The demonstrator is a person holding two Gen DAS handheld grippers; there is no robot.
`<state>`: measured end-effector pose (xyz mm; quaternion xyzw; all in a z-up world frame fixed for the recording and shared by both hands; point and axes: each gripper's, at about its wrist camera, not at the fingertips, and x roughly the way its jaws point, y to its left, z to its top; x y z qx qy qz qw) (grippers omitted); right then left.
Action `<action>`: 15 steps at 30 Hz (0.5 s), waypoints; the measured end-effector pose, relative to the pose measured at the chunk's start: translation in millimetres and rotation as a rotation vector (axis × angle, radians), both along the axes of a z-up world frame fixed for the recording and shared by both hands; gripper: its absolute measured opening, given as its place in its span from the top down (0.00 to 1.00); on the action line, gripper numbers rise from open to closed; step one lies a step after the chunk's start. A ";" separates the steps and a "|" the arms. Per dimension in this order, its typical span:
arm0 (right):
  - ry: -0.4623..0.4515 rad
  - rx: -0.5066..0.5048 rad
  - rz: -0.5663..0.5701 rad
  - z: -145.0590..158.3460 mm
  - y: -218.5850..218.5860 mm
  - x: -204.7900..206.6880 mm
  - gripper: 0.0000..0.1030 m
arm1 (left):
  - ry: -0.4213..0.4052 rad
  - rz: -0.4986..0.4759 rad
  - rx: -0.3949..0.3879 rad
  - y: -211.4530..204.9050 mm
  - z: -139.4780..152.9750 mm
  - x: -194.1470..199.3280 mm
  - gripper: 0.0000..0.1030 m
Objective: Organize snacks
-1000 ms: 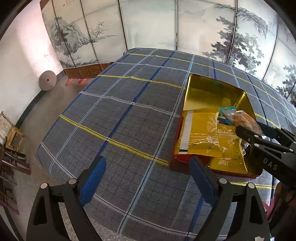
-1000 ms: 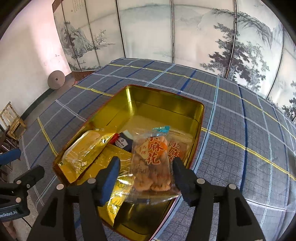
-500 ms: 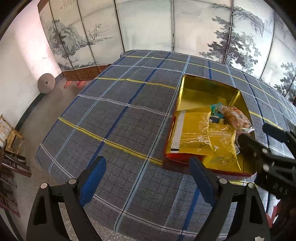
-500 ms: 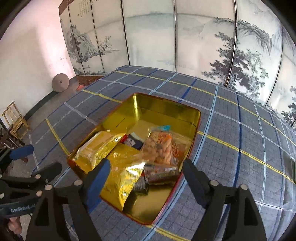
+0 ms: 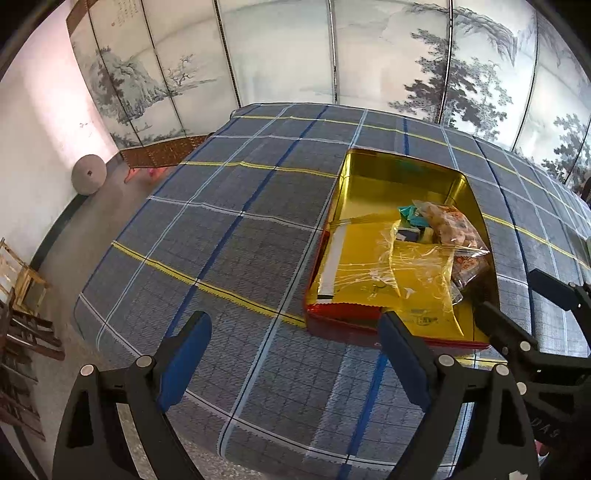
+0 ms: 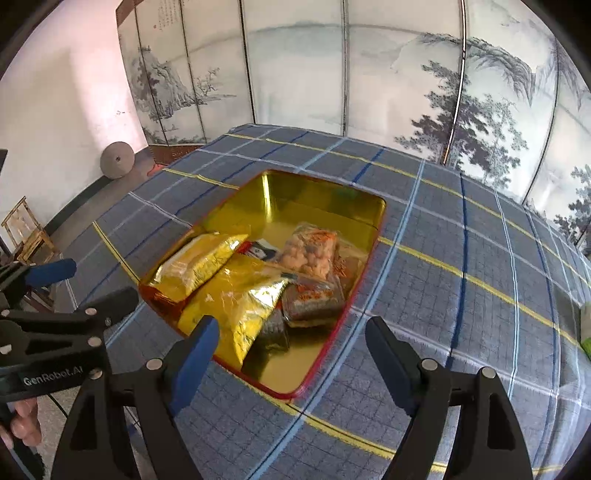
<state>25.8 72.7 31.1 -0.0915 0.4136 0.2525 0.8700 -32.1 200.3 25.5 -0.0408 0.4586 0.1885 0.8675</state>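
Count of items on the plaid-clothed table

One rectangular gold-lined red tin [image 6: 325, 192]; inside it, two gold foil snack bags [image 6: 195, 266], two clear packets of orange-brown fried snacks [image 6: 308, 253], one small dark packet [image 6: 263, 248]. Further packets underneath cannot be counted.

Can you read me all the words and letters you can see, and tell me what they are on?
"GenRobot.AI": on the black body of the left gripper, seen from the right wrist.
"DAS": on the black body of the right gripper, seen from the left wrist, lower right edge.
Orange print on the clear snack bag in the gold tin: too blurred to read.
Writing on the folding screen, top left panel: too small to read.
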 end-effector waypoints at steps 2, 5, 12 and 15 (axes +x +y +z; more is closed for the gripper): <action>0.005 -0.002 -0.006 -1.4 -2.7 0.0 0.19 | 0.002 -0.003 0.002 -1.7 -0.1 0.5 0.12; 0.013 -0.001 -0.009 -1.9 -5.9 0.0 0.19 | 0.004 -0.006 0.003 -3.8 -0.1 0.7 0.12; 0.019 -0.004 -0.013 -3.7 -10.0 -0.8 0.19 | 0.009 -0.012 0.006 -7.3 -0.1 1.0 0.12; 0.024 -0.009 -0.013 -5.3 -10.2 -2.1 0.19 | 0.009 -0.014 0.005 -7.3 -0.1 1.0 0.12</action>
